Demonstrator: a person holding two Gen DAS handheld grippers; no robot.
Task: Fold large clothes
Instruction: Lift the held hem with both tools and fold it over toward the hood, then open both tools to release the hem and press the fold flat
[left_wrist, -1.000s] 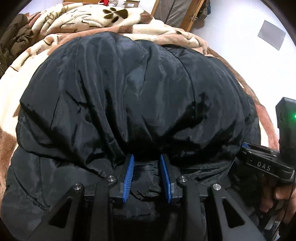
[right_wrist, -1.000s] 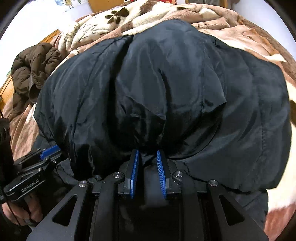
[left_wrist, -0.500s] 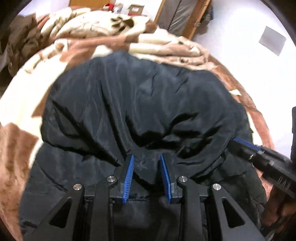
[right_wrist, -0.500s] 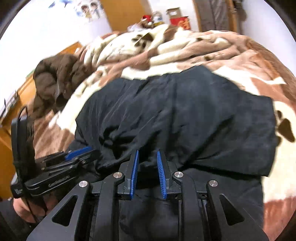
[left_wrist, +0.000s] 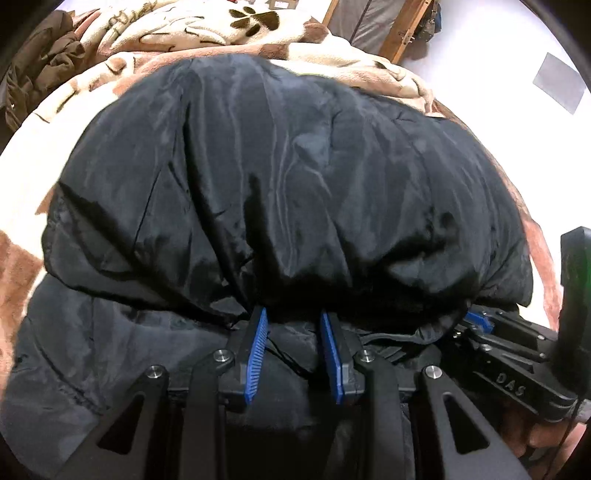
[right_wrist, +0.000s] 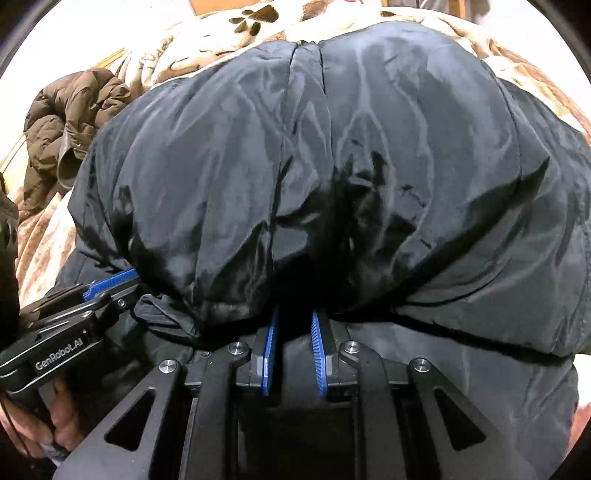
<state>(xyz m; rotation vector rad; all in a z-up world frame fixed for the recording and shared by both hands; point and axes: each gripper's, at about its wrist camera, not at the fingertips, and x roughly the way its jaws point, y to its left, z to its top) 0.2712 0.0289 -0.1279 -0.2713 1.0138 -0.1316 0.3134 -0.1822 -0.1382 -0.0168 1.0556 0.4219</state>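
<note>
Where folded over itself, black padded jacket (left_wrist: 288, 184) heaped on cream-and-brown paw-print blanket (left_wrist: 229, 33). Left gripper (left_wrist: 291, 325) clamped on its folded edge; right gripper (right_wrist: 293, 325) closing on jacket fabric. Brown coat (right_wrist: 70, 122) beside; wooden door frame (left_wrist: 402, 29), white floor (left_wrist: 498, 44) beyond.

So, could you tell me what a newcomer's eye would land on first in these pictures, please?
A big black puffy jacket fills both views, its upper layer bulging over the layer beneath. The left gripper and right gripper each have its near edge between their blue pads, the right one's jaws closing. Behind lies a brown paw-print blanket, with a brown coat heaped at its left.
</note>
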